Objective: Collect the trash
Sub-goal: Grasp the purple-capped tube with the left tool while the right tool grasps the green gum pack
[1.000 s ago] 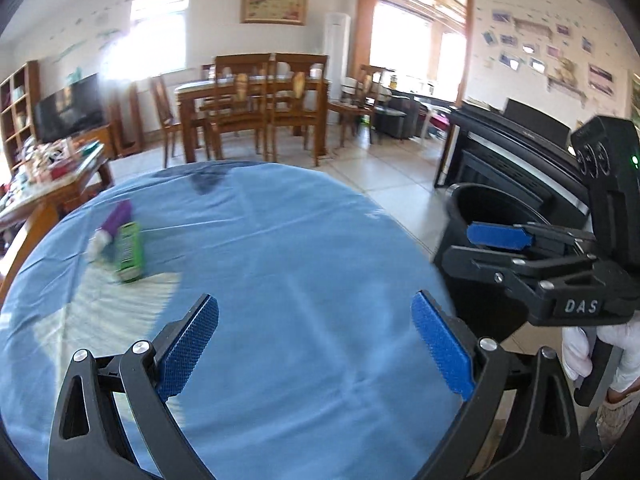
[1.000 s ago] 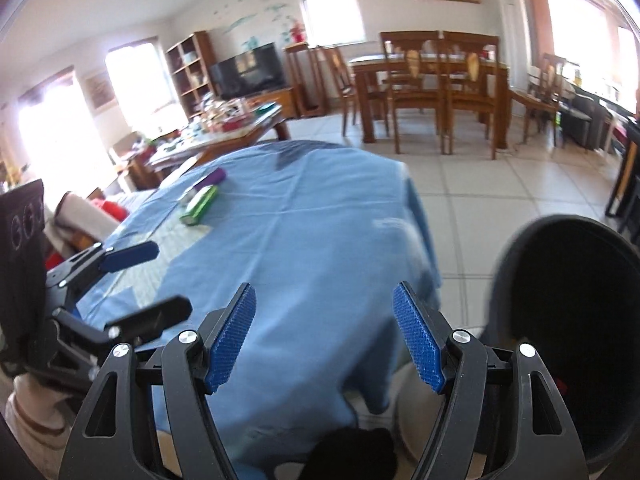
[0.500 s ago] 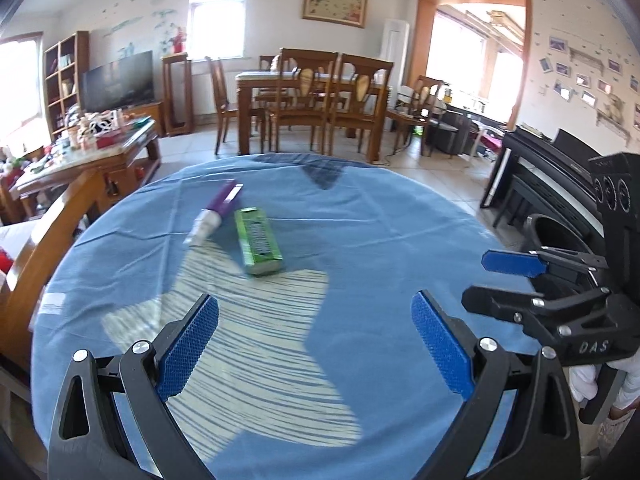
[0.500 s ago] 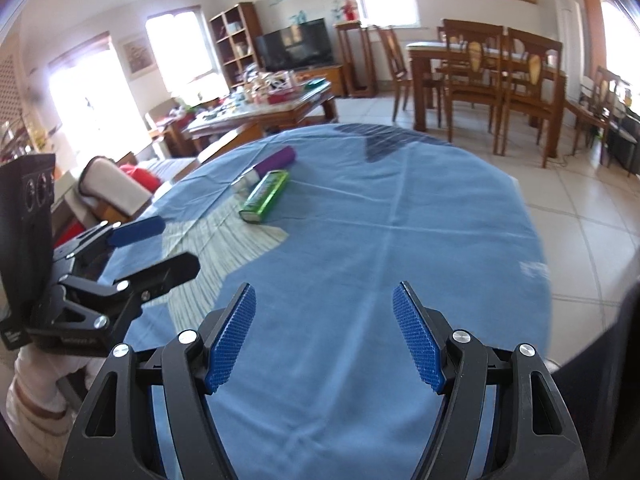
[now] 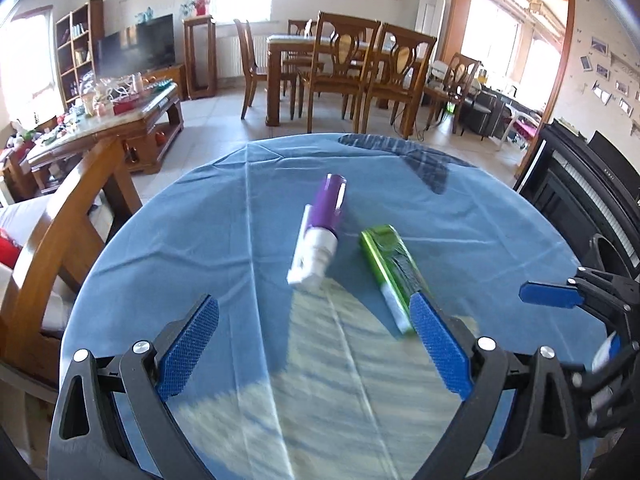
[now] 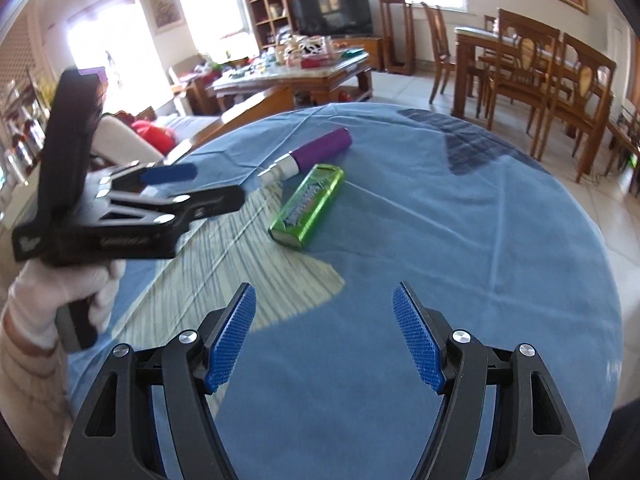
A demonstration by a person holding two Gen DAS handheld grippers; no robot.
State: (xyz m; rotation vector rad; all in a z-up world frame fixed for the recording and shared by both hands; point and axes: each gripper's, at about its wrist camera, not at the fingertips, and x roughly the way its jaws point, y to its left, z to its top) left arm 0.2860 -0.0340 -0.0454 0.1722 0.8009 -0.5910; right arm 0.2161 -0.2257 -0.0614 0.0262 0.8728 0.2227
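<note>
A purple and white tube (image 5: 322,226) and a green packet (image 5: 390,270) lie side by side on the round table with a blue cloth (image 5: 248,240). My left gripper (image 5: 316,342) is open and empty, just short of them, its right finger next to the packet's near end. My right gripper (image 6: 326,338) is open and empty over the table's near side, with the tube (image 6: 316,152) and the packet (image 6: 308,206) ahead on the left. Each gripper shows in the other's view: the left one (image 6: 188,186), the right one (image 5: 560,304).
A wooden chair back (image 5: 60,220) stands at the table's left edge. A black bin rim (image 5: 604,252) and a black piano (image 5: 580,184) are to the right. A cluttered coffee table (image 5: 100,116) and a dining set (image 5: 344,68) stand beyond on the tiled floor.
Both grippers have swung left from the black bin to over the table. The tube and packet now lie much closer to the left gripper. Both grippers stay open.
</note>
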